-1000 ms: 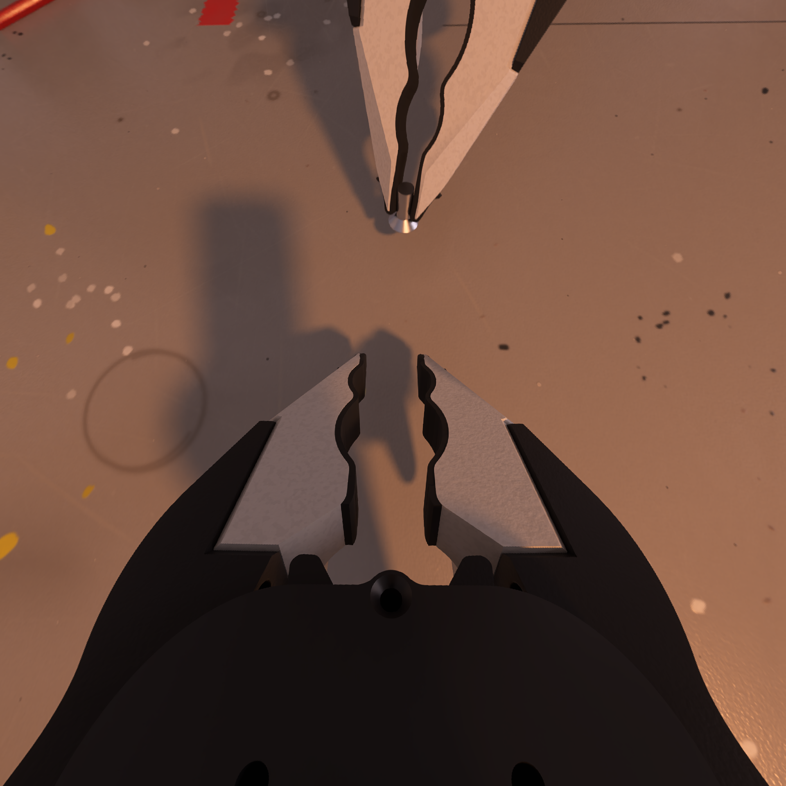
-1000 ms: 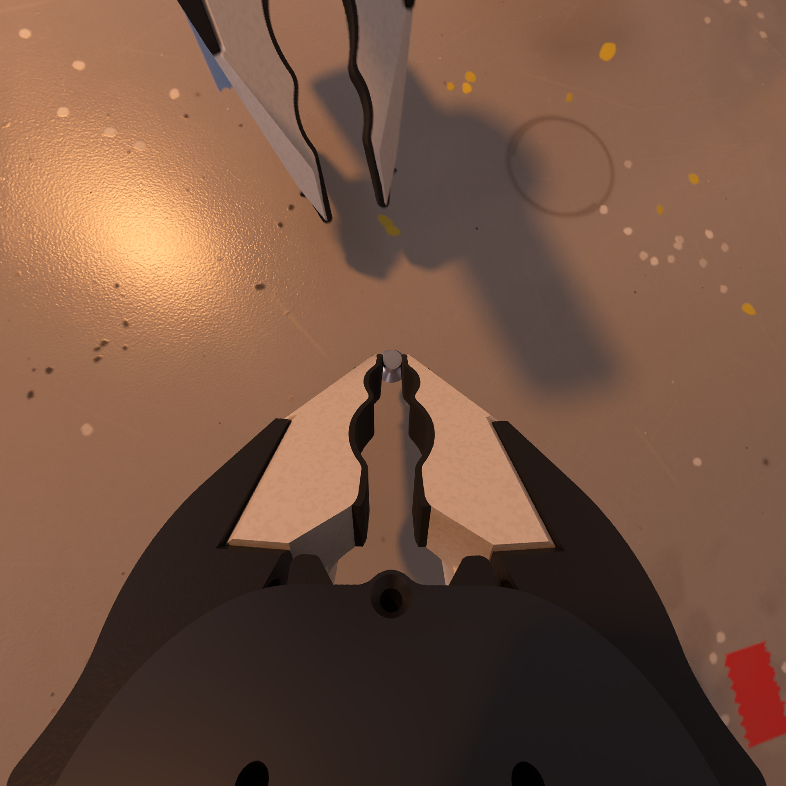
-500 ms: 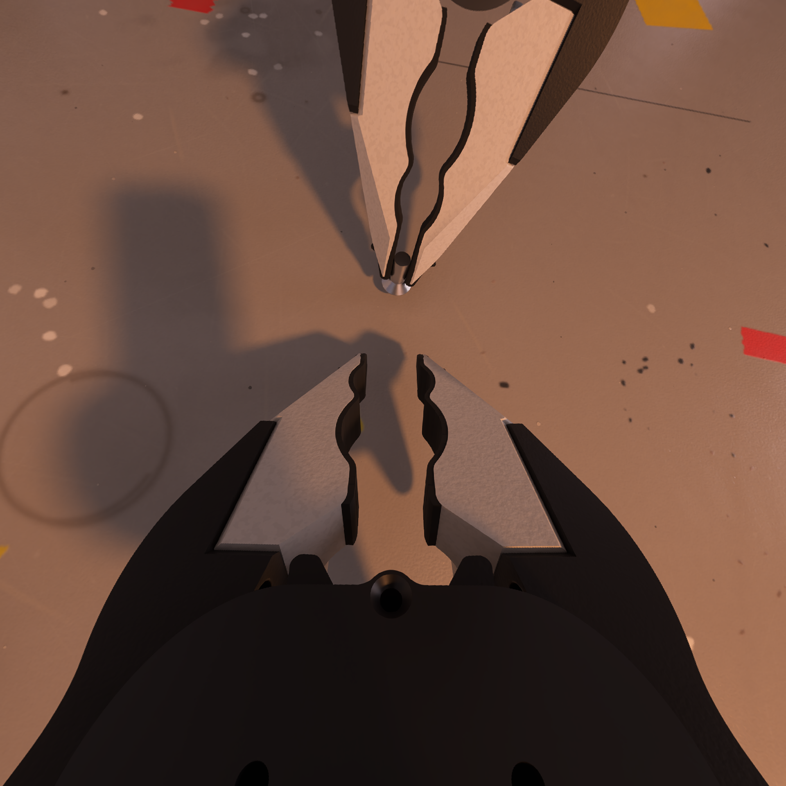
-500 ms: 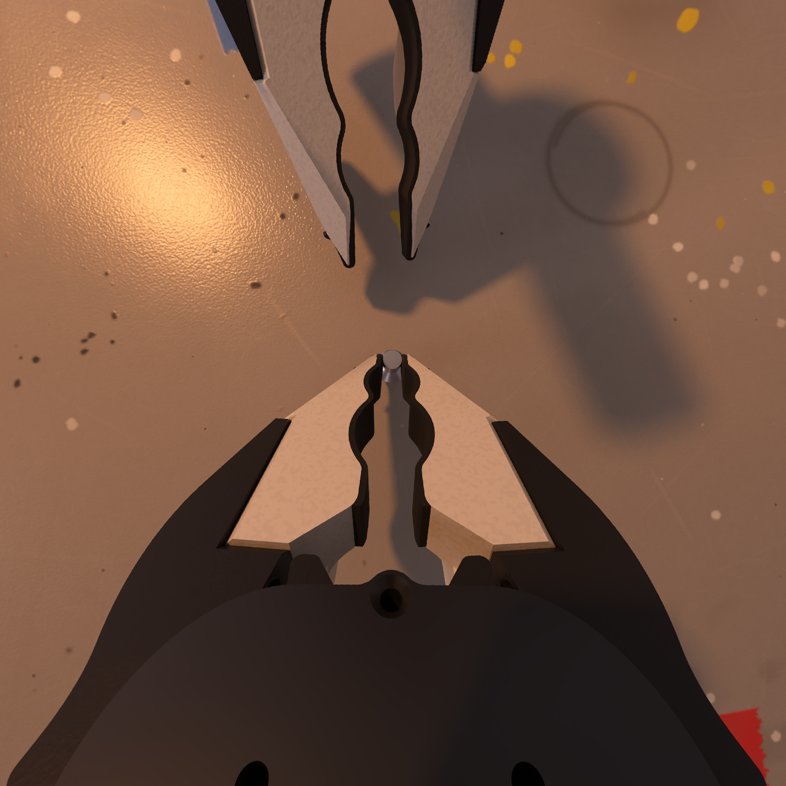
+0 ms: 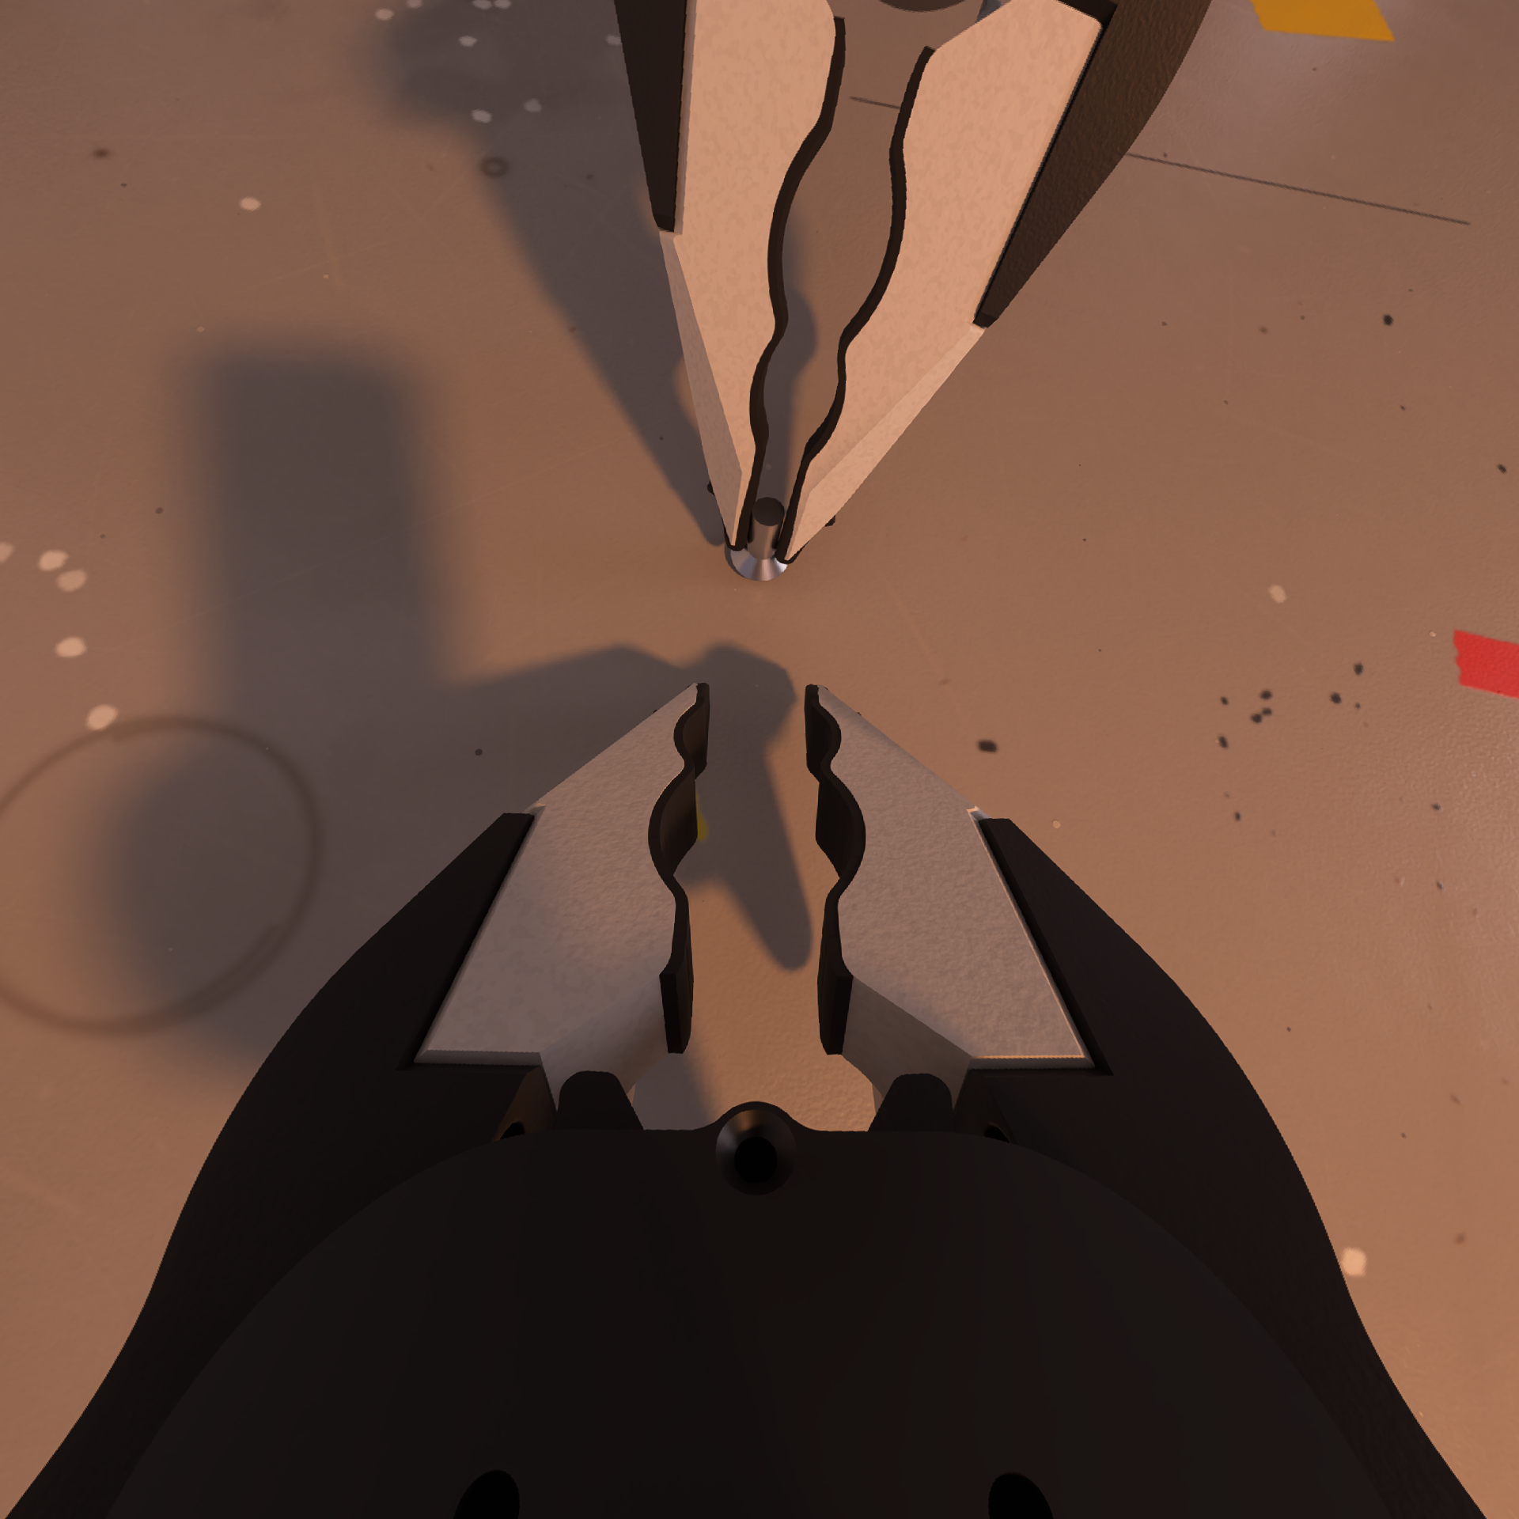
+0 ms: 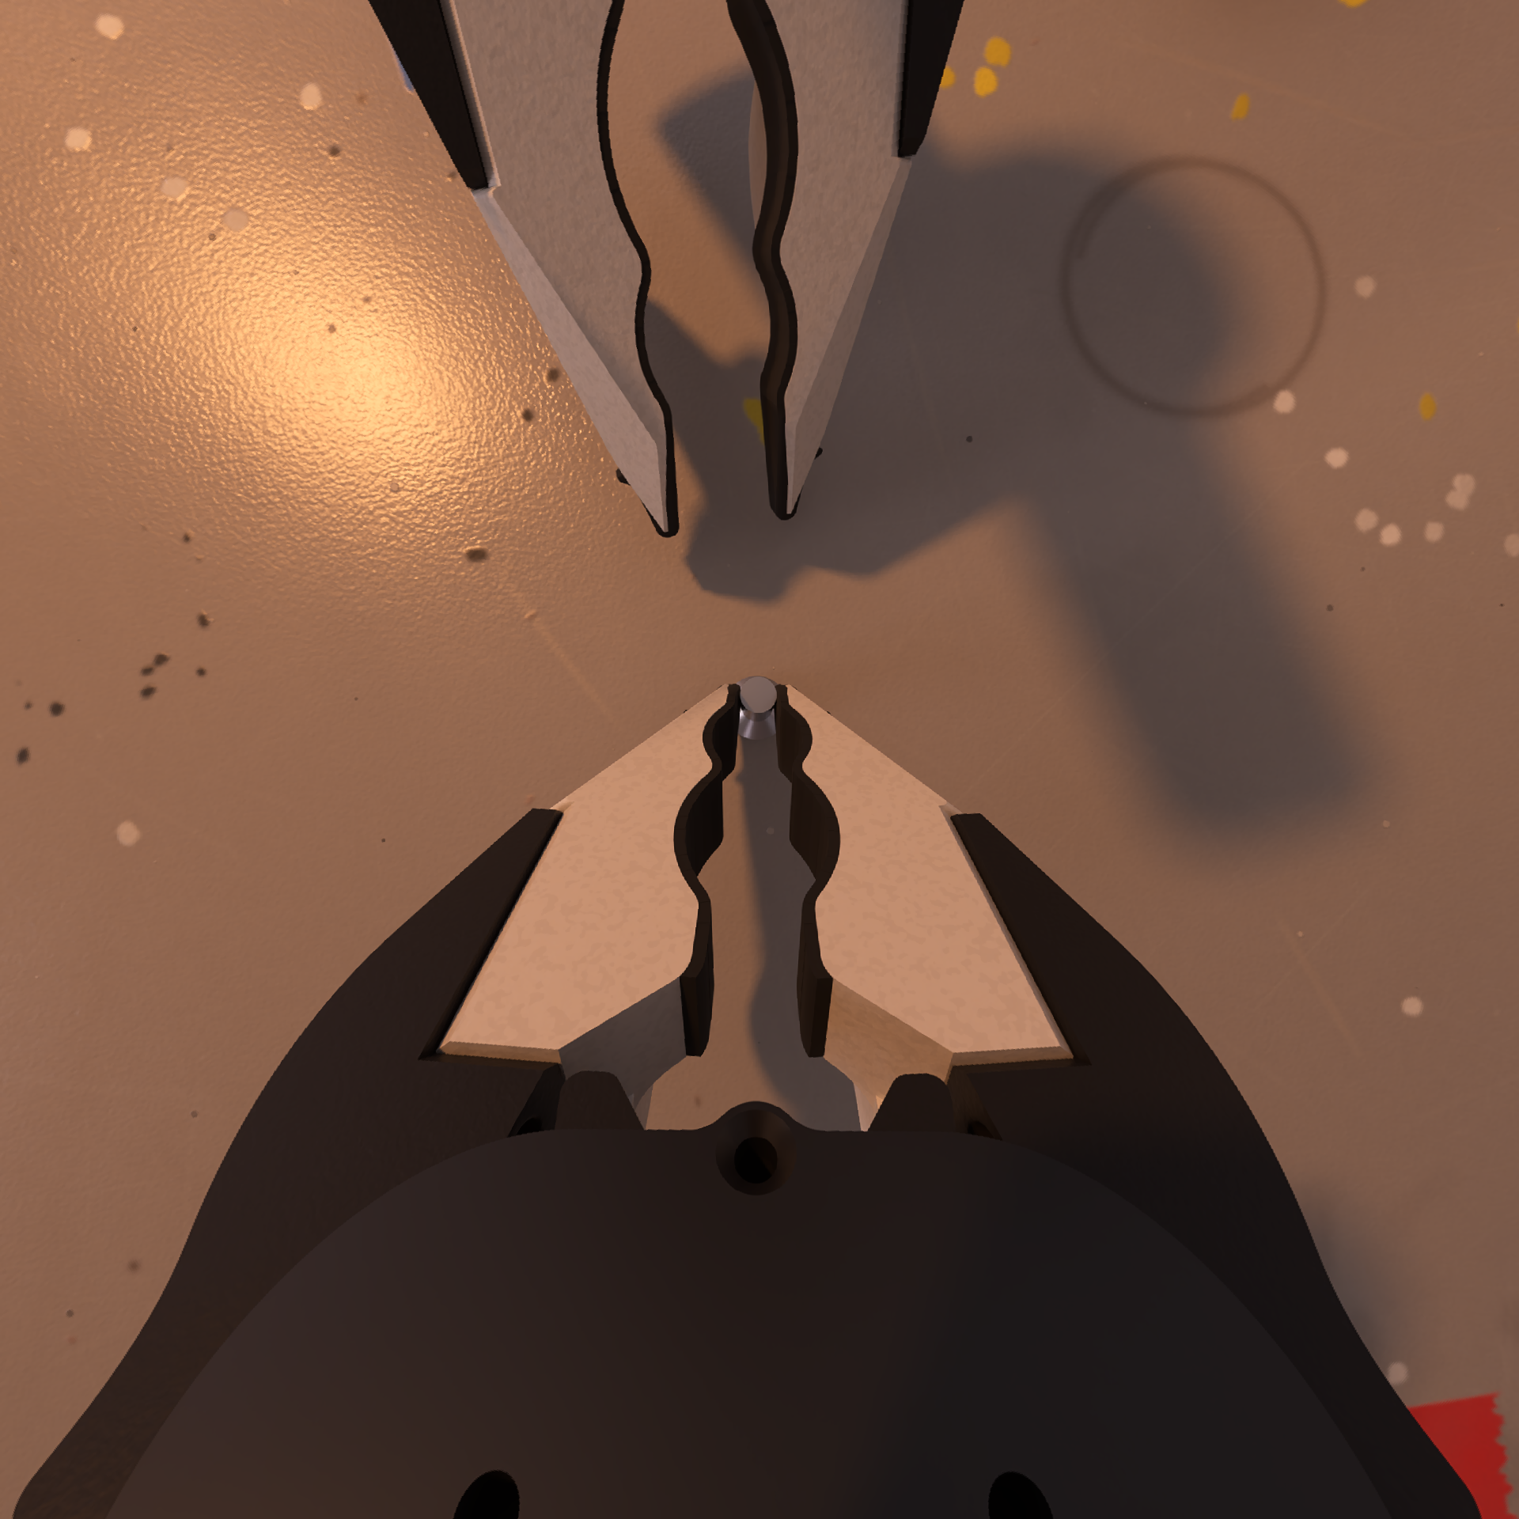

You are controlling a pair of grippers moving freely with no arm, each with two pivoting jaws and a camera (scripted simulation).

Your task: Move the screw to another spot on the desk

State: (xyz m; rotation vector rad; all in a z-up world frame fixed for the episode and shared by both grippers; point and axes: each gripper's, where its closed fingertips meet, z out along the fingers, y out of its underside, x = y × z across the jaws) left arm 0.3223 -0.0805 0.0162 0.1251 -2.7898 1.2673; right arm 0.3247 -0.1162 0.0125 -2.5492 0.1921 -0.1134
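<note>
Speckled tan-brown desk, paint-flecked. Right gripper, black body with pale wavy-edged fingers, pinches small silver metal screw at its tips; the screw's flared end meets the desk. Left gripper faces it nearby, fingers parted, empty.

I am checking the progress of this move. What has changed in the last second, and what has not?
The two tools came closer: in the left wrist view the right tool with the screw now looks larger and nearer, and desk marks such as the ring shifted. Nothing was grasped or released. The right tool stays shut on the screw, which stands head down on the desk; the left tool stays open and empty.
</note>
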